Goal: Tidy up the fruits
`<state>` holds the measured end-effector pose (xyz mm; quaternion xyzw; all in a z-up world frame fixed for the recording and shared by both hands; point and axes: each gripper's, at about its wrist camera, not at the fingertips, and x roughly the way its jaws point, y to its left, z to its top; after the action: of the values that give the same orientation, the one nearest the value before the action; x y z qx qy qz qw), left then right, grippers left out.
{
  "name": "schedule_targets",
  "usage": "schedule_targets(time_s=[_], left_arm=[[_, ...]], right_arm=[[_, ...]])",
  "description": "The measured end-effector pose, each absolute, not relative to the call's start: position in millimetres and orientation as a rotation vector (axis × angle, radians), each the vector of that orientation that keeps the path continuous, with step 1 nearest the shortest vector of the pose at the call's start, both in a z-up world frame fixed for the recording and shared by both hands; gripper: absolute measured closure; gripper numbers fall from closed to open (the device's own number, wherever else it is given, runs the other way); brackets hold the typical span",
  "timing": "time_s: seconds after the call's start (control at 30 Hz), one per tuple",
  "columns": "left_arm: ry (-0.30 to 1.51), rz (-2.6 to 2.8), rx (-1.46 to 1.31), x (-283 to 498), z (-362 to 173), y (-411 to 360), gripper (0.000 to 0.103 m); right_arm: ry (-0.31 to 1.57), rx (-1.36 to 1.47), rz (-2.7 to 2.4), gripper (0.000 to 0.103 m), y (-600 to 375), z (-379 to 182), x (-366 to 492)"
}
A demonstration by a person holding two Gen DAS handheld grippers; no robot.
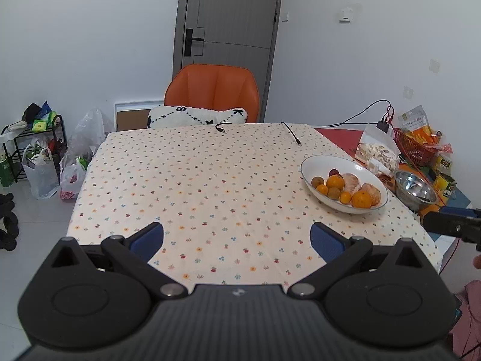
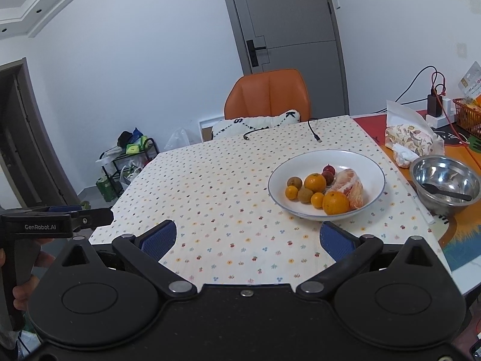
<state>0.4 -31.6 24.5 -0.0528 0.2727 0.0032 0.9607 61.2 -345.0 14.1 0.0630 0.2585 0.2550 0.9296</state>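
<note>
Risk sits mostly in the white plate (image 2: 326,215), where the fruits lie packed against one another: large orange (image 2: 335,203) at the near rim touches the peeled pomelo (image 2: 350,186), small oranges and brown kiwis crowd beside them, and two dark red fruits sit behind. Closing on one piece could, in my judgement, nudge its neighbours, and round fruit may roll over the shallow rim onto the table (image 2: 225,180). The pomelo looks soft, so a hard squeeze could tear it. The plate stands near the table's right edge, just beside a steel bowl (image 2: 446,180) holding a black spoon, and a sideways push might knock the two together.

Right gripper (image 2: 248,237) has its fingers spread wide and empty; from it the plate lies at about one o'clock, ahead of the tips and apart from them, the large orange nearest the right finger. Left gripper (image 1: 237,237) is likewise spread and holds nothing; from it the plate (image 1: 312,162) lies at about two o'clock, farther off, with bare flowered cloth between. Two loose cable ends lie at the table's far edge, around twelve o'clock.
</note>
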Motion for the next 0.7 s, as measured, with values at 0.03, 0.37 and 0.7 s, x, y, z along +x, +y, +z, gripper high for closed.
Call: schedule_targets(time_s=[0.03, 0.37, 0.7], left_arm=[[0.553, 0.009, -0.108, -1.7, 24.0, -30.9, 0.000], [0.541, 0.034, -0.125, -16.0, 25.9, -19.6, 0.000], [0.535, 0.034, -0.122, -18.6, 27.7, -18.4, 0.000]], right_arm=[[0.529, 0.131, 0.524, 0.000, -345.8, 14.5, 59.7], [0.523, 0.098, 0.546, 0.000, -344.1, 16.0, 49.9], [0.517, 0.092, 0.560, 0.000, -339.8, 19.3, 46.4]])
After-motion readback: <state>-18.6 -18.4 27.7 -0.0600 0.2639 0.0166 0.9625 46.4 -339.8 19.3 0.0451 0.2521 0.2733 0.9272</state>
